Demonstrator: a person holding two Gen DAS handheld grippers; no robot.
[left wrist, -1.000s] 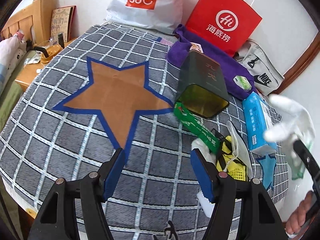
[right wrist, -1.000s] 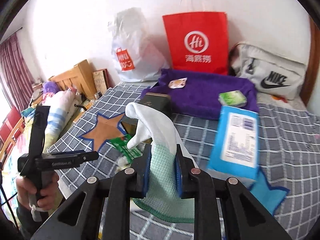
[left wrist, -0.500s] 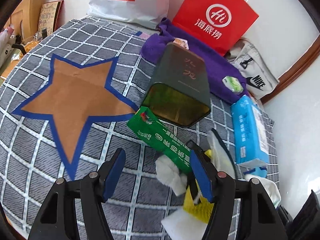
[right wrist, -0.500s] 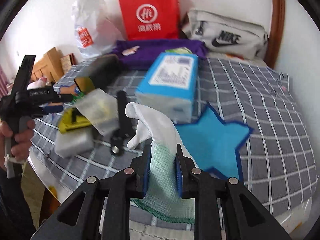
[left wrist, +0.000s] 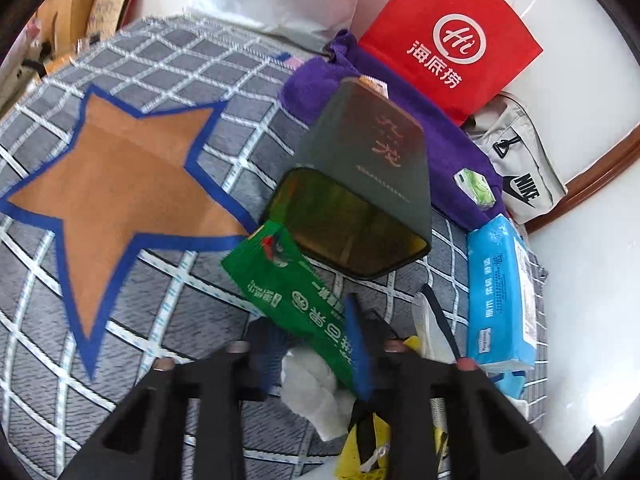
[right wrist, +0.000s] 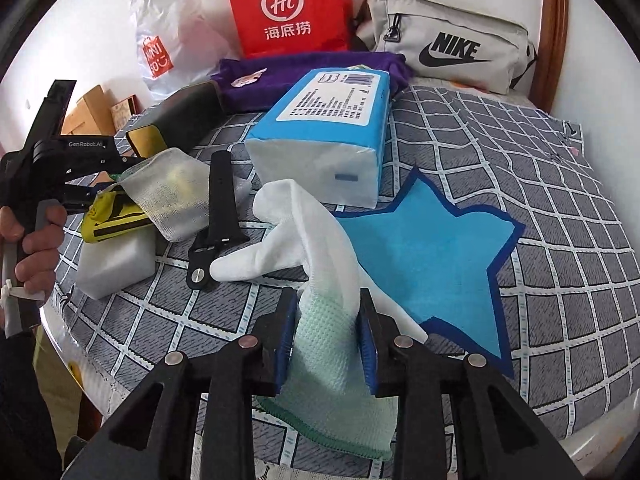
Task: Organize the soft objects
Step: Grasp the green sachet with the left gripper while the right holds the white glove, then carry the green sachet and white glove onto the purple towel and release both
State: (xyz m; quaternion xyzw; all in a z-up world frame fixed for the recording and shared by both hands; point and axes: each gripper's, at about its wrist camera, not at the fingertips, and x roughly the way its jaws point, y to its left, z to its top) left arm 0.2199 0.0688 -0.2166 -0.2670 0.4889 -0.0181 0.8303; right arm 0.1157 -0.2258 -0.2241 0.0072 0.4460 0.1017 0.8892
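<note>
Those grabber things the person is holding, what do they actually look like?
Each is matte black plastic: the right gripper and left gripper have two angular arms with silver rivets, tipped by ribbed blue pads. Seen from outside, the left one bears white "GenRobot.AI" lettering and a pistol-style handle in a bare hand.

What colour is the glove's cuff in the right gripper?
Pale mint green on the glove, shown best in the right wrist view.

White wall (right wrist: 592,20) behind a checked bedspread (right wrist: 520,128).

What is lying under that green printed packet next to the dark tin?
A crumpled white cloth pokes out beneath the green printed packet, between the left fingers. The rest underneath is covered.
</note>
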